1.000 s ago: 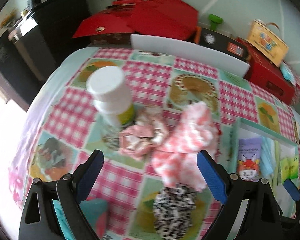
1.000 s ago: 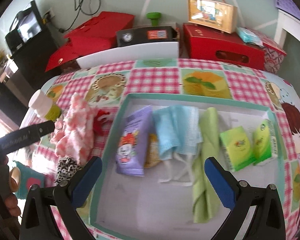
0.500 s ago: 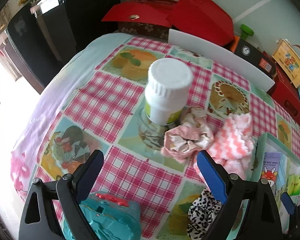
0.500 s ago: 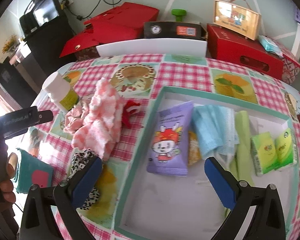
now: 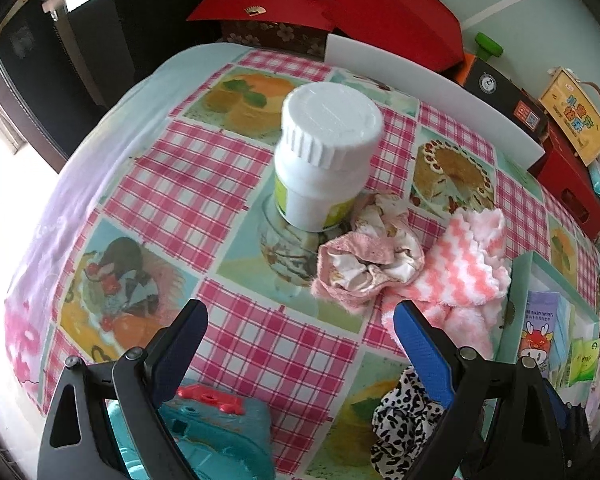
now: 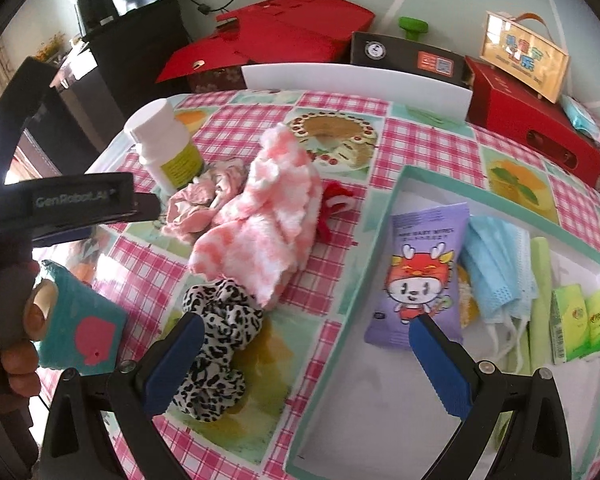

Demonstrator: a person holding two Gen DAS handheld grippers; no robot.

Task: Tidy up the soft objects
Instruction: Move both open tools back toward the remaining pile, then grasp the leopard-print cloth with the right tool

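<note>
The left gripper (image 5: 300,332) hung above the checked tablecloth (image 5: 172,200) with its blue jaws spread wide and nothing between them. Straight ahead of the jaws stood a white bottle (image 5: 324,156), upright, with a ribbed cap. Just ahead of the right jaw lay a pale pink scrunchie (image 5: 364,264), touching the foot of the bottle on one side and a pink-and-white fluffy cloth (image 5: 460,272) on the other. Below the right jaw sat a leopard-print scrunchie (image 5: 404,428), and under the left jaw a teal toy (image 5: 216,436) with a red part on top.

The right gripper (image 6: 304,336) was also wide open and held nothing. Its left jaw lay over the leopard-print scrunchie (image 6: 216,344), though whether it touched could not be told. Ahead of that jaw the fluffy cloth (image 6: 264,228) was heaped, with the pink scrunchie (image 6: 200,204) and the bottle (image 6: 168,152) beyond it to the left, and a small red scrunchie (image 6: 336,204) tucked against the cloth's far side. The right jaw pointed into a shallow teal-rimmed box (image 6: 384,232), where a purple wipes pack (image 6: 420,272), blue face masks (image 6: 496,264), a green cloth (image 6: 540,280) and two green tissue packs (image 6: 584,316) lay side by side. At the far left a hand (image 6: 16,344) gripped the handle of the other gripper.
</note>
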